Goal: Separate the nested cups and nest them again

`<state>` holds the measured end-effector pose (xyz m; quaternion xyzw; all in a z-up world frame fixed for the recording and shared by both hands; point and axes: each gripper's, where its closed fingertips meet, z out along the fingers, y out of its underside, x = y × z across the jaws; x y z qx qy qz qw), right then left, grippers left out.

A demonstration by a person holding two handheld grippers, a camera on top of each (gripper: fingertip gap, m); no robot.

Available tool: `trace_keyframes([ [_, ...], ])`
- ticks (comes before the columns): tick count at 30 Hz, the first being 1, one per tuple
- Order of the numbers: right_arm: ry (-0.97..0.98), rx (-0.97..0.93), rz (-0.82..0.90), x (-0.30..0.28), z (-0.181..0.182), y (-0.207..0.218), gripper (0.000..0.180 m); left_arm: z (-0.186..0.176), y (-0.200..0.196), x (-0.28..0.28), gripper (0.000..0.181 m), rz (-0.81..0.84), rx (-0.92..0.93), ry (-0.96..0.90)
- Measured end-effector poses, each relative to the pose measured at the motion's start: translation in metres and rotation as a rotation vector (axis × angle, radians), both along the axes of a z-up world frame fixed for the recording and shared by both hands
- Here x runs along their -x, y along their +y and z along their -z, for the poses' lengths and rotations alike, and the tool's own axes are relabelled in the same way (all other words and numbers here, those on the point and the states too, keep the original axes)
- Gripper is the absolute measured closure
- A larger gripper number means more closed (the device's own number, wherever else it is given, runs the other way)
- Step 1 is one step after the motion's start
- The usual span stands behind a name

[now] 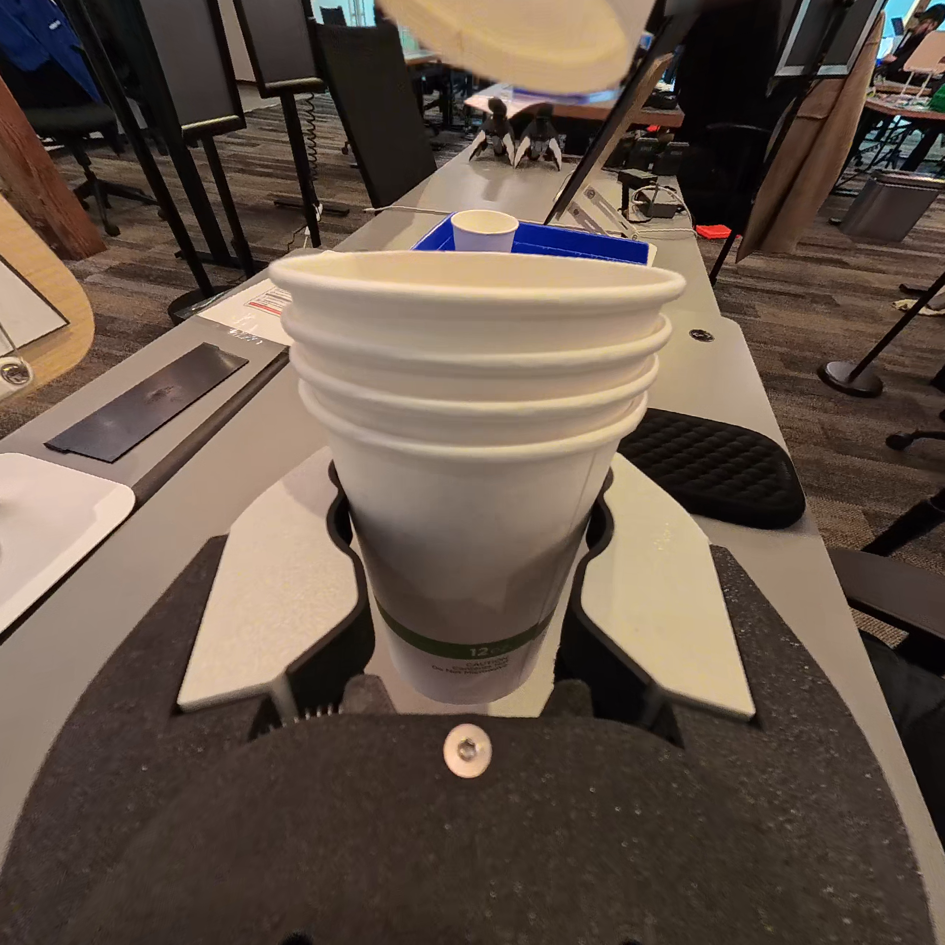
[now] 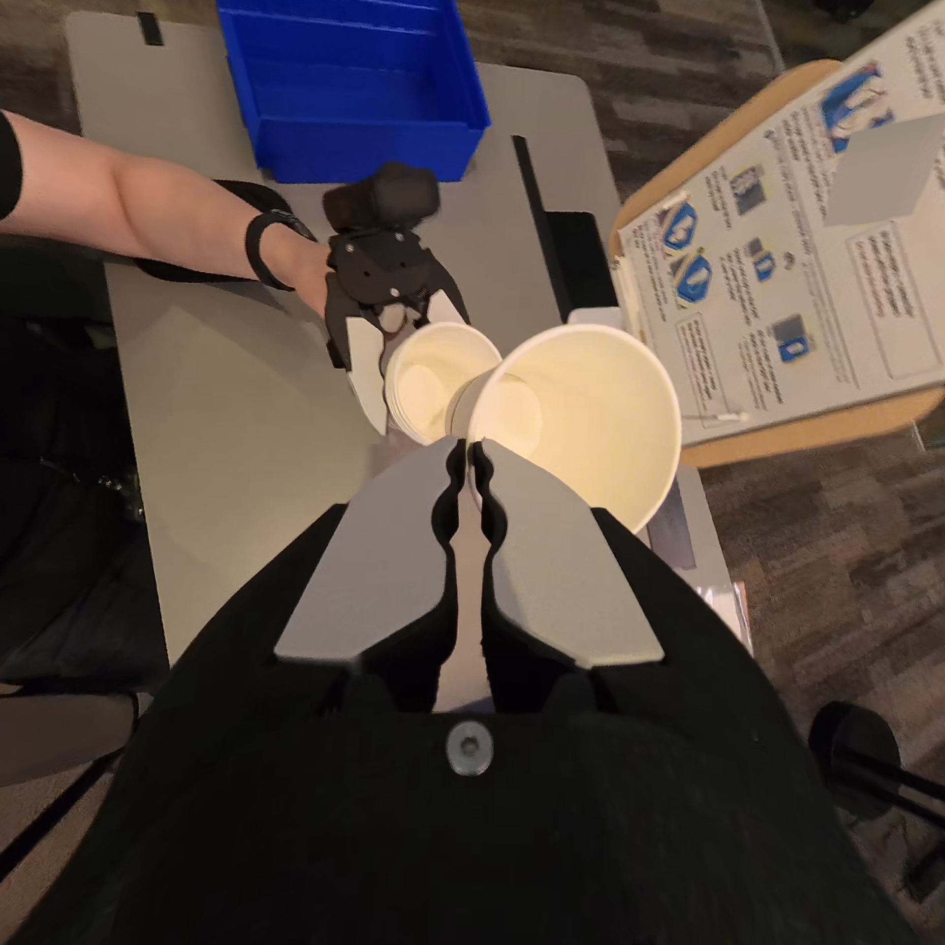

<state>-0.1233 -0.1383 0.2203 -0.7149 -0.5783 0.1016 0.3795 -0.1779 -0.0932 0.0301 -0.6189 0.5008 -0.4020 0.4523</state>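
My left gripper [image 1: 473, 460] is shut on a stack of several nested white paper cups [image 1: 470, 537] and holds it upright above the grey table [image 1: 153, 562]. The stack's open mouth shows in the right wrist view [image 2: 434, 388], held by the left gripper [image 2: 422, 376]. My right gripper [image 2: 466, 450] is shut on the rim of a single white cup [image 2: 588, 424], just beside and above the stack, its base near the stack's mouth. That cup shows blurred at the top of the left wrist view [image 1: 511, 41]. Another white cup [image 1: 483, 230] stands at the blue bin [image 1: 578, 245]; inside or beside, I cannot tell.
The blue bin [image 2: 353, 87] sits at the table's far end. A black padded mat [image 1: 711, 470] lies to the right, with a black flat strip [image 1: 148, 399] and a white tray [image 1: 51, 511] to the left. A printed board [image 2: 797, 255] rests on a side table. A person's forearm [image 2: 153, 215] reaches in.
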Motion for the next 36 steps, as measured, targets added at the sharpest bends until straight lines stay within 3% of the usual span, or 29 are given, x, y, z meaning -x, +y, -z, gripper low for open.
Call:
trace_keyframes([
  [6,0.022,0.003,0.312,-0.114,0.012,0.022,0.177,0.001,0.006,0.002,0.09,-0.014,0.009,-0.001],
  [15,-0.092,0.137,0.751,-0.263,0.137,0.061,0.177,0.005,0.004,-0.001,0.089,-0.01,0.002,0.015],
  [25,-0.204,0.246,0.897,-0.308,0.248,0.097,0.178,0.007,-0.002,-0.005,0.09,0.007,-0.002,0.023],
  [36,-0.219,0.305,0.896,-0.309,0.275,0.114,0.177,0.012,0.003,-0.004,0.089,0.0,0.01,0.032],
])
